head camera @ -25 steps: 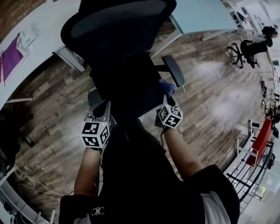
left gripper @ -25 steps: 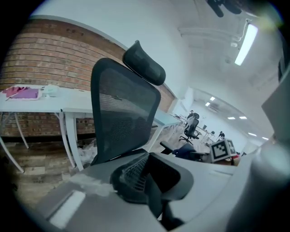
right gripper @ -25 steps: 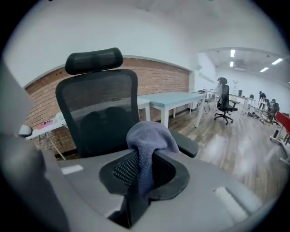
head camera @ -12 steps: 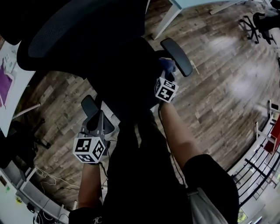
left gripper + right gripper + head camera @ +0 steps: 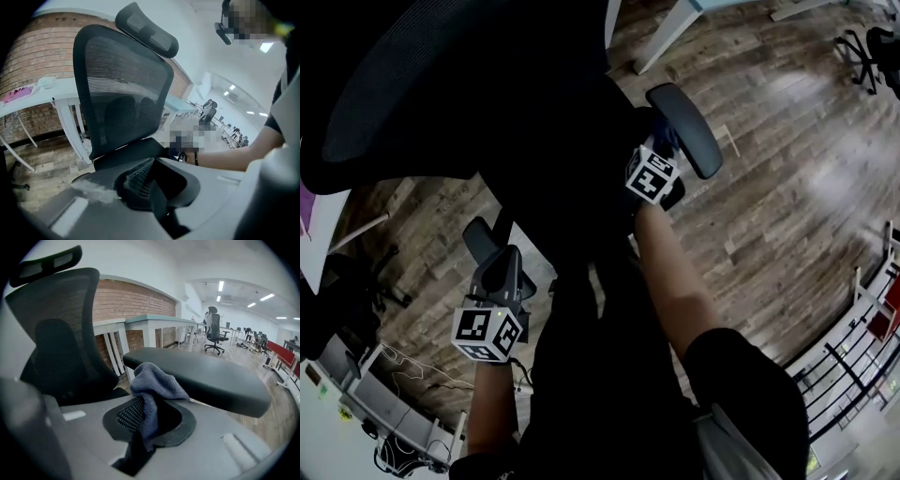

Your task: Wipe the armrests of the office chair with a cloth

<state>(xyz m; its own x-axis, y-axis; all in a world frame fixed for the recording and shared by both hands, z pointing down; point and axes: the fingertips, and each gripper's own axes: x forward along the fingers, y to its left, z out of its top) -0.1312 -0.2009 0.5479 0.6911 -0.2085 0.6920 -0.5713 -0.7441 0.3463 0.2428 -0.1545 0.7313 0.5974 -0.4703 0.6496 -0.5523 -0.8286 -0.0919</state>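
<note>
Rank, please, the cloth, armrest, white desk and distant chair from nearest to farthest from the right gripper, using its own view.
1. Cloth, in the jaws.
2. Armrest, just ahead, right.
3. White desk, behind, centre.
4. Distant chair, far back.

- One office chair (image 5: 487, 94) close by.
- Two armrests: left armrest (image 5: 483, 246), right armrest (image 5: 684, 127).
- One grey-blue cloth (image 5: 152, 383).
- Two grippers: left gripper (image 5: 152, 185), right gripper (image 5: 145, 423).
- One distant chair (image 5: 213, 333).
</note>
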